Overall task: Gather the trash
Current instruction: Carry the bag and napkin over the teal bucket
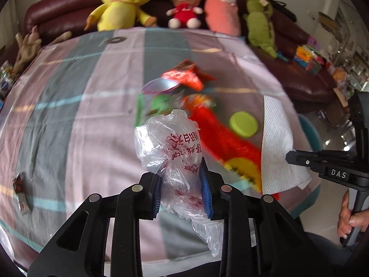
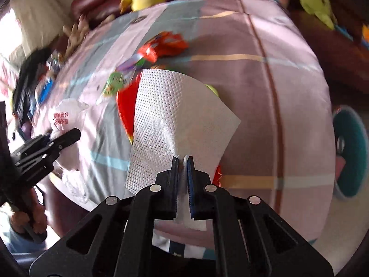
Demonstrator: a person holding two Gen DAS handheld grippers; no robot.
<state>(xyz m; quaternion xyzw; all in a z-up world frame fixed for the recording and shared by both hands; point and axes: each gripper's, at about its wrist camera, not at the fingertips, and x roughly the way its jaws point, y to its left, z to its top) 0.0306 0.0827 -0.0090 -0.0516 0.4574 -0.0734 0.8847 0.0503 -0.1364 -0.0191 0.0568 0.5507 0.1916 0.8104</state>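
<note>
Left gripper (image 1: pixel 182 180) clamps a crumpled plastic bag (image 1: pixel 170 143) above the table (image 1: pixel 69 97), right gripper (image 2: pixel 183 173) pinches a paper towel (image 2: pixel 175 108) by its edge, both featherlight, limp and likely slippery, so grab bunched folds.

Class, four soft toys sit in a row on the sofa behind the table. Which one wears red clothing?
The small brown teddy bear, second from the left, between the yellow duck and the pink plush. Only it wears a red outfit; the green plush wears none.
</note>
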